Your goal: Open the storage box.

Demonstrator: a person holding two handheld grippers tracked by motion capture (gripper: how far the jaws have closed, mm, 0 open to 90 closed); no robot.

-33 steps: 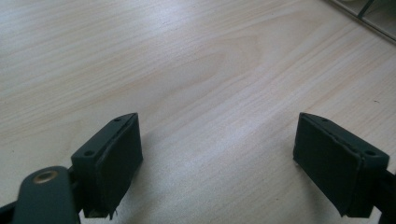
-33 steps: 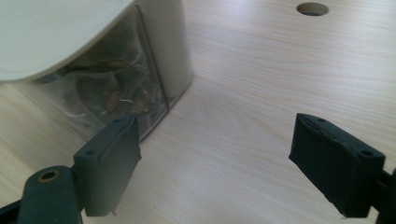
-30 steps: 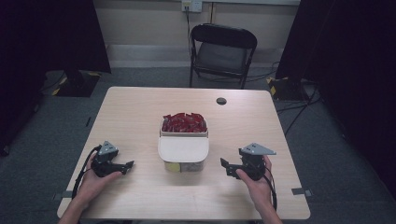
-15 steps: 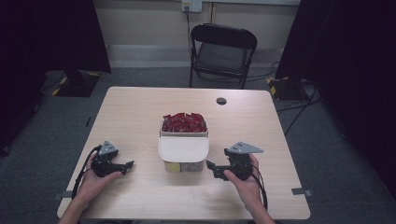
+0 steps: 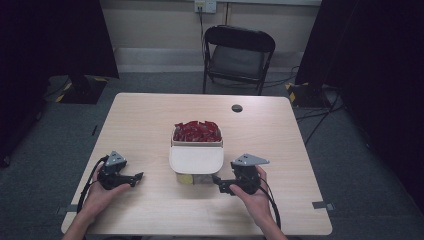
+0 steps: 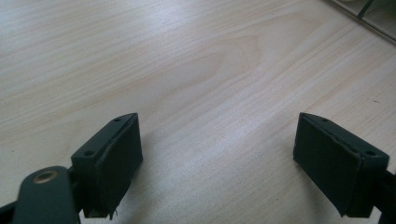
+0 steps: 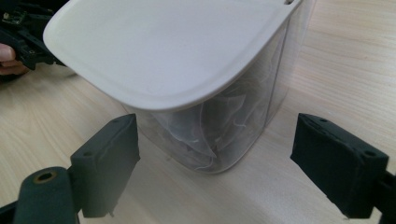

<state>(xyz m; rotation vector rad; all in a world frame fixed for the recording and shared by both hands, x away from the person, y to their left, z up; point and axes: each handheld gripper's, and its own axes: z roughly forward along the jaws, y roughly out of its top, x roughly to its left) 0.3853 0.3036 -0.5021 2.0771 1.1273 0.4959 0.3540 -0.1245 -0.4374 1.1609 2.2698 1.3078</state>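
While both stand wide apart, right tongs [image 7: 215,154] face the container [image 7: 219,126].

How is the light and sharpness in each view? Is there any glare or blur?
High view: the table is evenly lit, the room around it dark, the image slightly soft. Left gripper view: pale glare on the wood toward the top, jaws sharp. Right gripper view: the white lid is bright, and the clear container looks hazy.
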